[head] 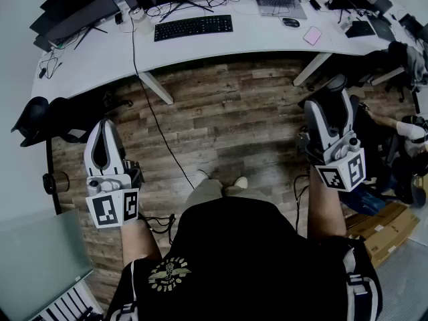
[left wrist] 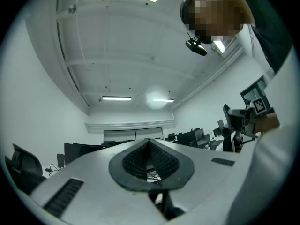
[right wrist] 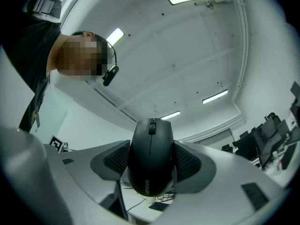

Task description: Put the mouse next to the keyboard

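A black mouse (right wrist: 150, 158) sits between the pads of my right gripper (right wrist: 151, 163), which press on both its sides; it points up toward the ceiling. In the head view the right gripper (head: 332, 105) is held over the wooden floor at the right, with the mouse (head: 336, 83) dark at its tip. The black keyboard (head: 194, 27) lies far ahead on the curved white desk (head: 100, 59). My left gripper (head: 102, 154) hangs over the floor at the left. Its pads (left wrist: 151, 165) meet with nothing between them.
On the desk are monitors, a laptop (head: 275, 4), a second mouse (head: 290, 22) and a pink item (head: 312, 35). A black cable (head: 150, 105) runs across the floor. A dark chair (head: 40, 122) stands left; another person (head: 401, 127) and cardboard boxes (head: 381, 223) are at the right.
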A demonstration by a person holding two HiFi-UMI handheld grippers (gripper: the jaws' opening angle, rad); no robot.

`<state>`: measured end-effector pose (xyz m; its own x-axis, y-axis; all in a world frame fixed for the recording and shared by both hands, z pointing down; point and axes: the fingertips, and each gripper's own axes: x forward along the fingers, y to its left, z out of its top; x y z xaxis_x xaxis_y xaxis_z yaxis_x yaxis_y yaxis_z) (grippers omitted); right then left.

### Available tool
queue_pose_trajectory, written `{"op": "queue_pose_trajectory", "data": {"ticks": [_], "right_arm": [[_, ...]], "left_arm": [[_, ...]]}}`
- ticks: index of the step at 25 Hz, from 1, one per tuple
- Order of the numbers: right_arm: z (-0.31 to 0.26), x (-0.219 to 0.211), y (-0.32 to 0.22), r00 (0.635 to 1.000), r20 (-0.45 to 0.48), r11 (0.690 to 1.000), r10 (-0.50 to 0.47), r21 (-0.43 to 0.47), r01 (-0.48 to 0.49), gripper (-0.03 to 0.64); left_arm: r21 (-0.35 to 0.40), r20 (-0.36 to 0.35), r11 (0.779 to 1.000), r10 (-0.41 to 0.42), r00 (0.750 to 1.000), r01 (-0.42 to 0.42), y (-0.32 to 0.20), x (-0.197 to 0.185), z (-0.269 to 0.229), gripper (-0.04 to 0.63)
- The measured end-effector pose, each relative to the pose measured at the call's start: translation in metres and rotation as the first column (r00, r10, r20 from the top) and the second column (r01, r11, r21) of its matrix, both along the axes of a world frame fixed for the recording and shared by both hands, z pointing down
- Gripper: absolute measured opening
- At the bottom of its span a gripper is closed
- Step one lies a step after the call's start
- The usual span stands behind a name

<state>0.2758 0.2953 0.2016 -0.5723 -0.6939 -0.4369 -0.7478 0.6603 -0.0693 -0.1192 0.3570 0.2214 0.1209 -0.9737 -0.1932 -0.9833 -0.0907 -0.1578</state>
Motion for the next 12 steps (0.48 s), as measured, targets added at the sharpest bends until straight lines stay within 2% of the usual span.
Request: {"op": "queue_pose_trajectory", "data": {"ticks": [6, 12], "right_arm": [[0.006, -0.005, 0.034, 1.000, 0.004, 1.000, -0.005, -0.028, 0.005, 0.288], [-0.009, -0.025, 0.063, 0.998, 0.032, 0.999, 0.052, 0.008, -0.052, 0.288]], "left_arm": [[0.013, -0.005, 1.000, -0.004, 1.000, 0.004, 0.028, -0.007, -0.005, 0.002], [0.027, 0.038, 1.000, 0.012, 0.999, -0.013, 0.042, -0.044, -0.010, 0.002]]}}
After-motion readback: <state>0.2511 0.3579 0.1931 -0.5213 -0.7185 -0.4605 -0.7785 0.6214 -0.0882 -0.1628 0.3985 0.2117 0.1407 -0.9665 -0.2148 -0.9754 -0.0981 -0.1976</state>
